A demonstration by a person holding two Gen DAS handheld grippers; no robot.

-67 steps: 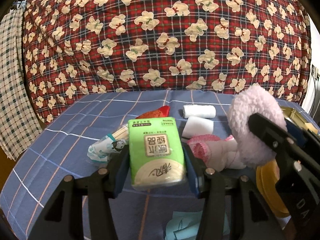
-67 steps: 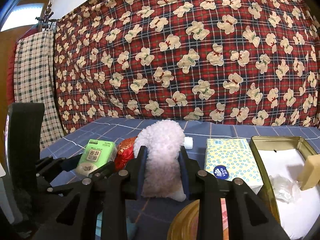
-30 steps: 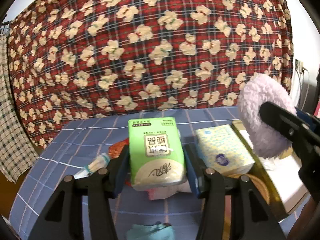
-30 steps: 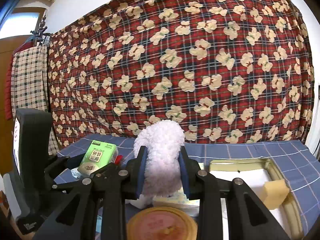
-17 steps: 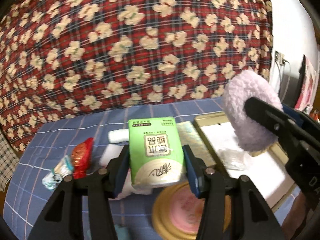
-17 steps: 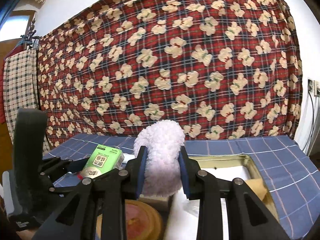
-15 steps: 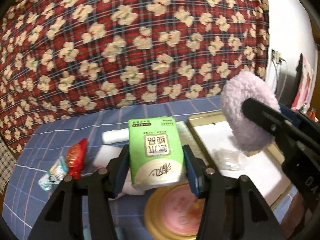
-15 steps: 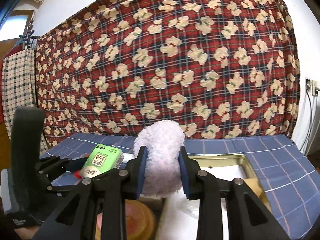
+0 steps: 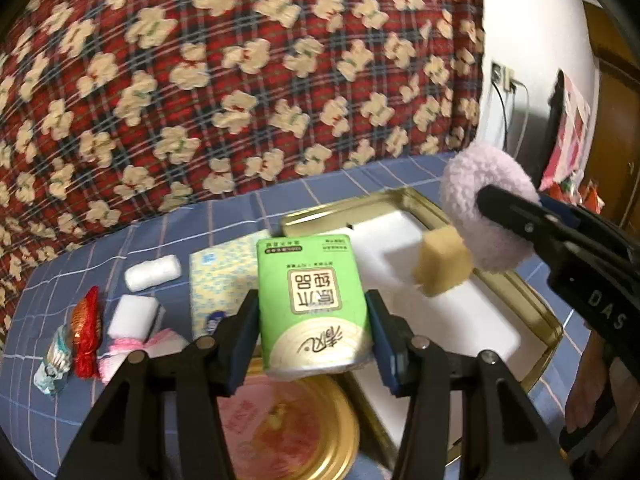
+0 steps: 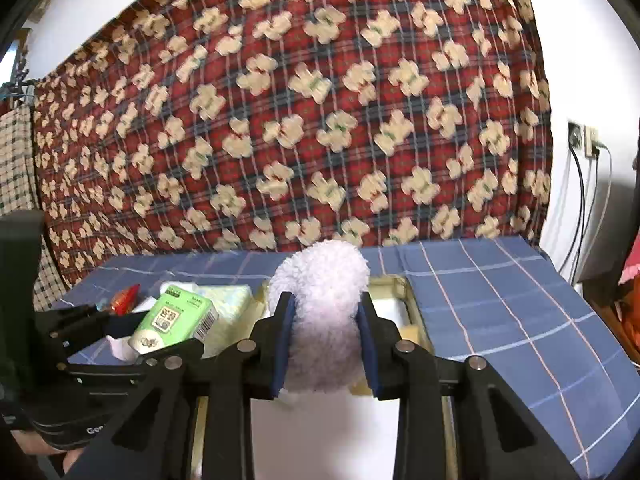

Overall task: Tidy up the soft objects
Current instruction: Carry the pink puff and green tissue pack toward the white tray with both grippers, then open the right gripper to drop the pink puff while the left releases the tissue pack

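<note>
Between my left gripper's (image 9: 312, 334) blue pads sits the green tissue pack (image 9: 312, 304), upright, label facing the lens, squeezed from both sides. That grip looks the same as a second ago, and so does the other one: my right gripper (image 10: 325, 346) is clamped narrow on the fluffy lilac puff (image 10: 320, 320), which bulges above the pads.

What differs is everything behind them. A second ago the gold tin (image 9: 536, 300) only showed at the right edge of the left view; it now fills the centre and right, its white lining bare just beyond the green pack. A tan sponge cube (image 9: 440, 266) lies in the tin, right of centre. The round gold lid (image 9: 320, 440) with its pink face has slid to the bottom centre, under the pack. The loose items have drifted to the lower left: a pink knitted piece (image 9: 132, 350), a white foam block (image 9: 134, 316), a red packet (image 9: 86, 332), a small patterned wrapper (image 9: 54, 364), a white roll (image 9: 152, 272), and the yellow dotted tissue pack (image 9: 220, 280) just behind my left pad.

Both grippers tilt downward over the blue checked cloth (image 10: 500, 300). In the left view the right gripper crosses the right side with its puff over the tin's far edge; in the right view the left gripper sits at lower left, a gloved hand (image 10: 48, 436) beneath it.

Farthest back hangs the red plaid bear blanket (image 10: 300, 120).
</note>
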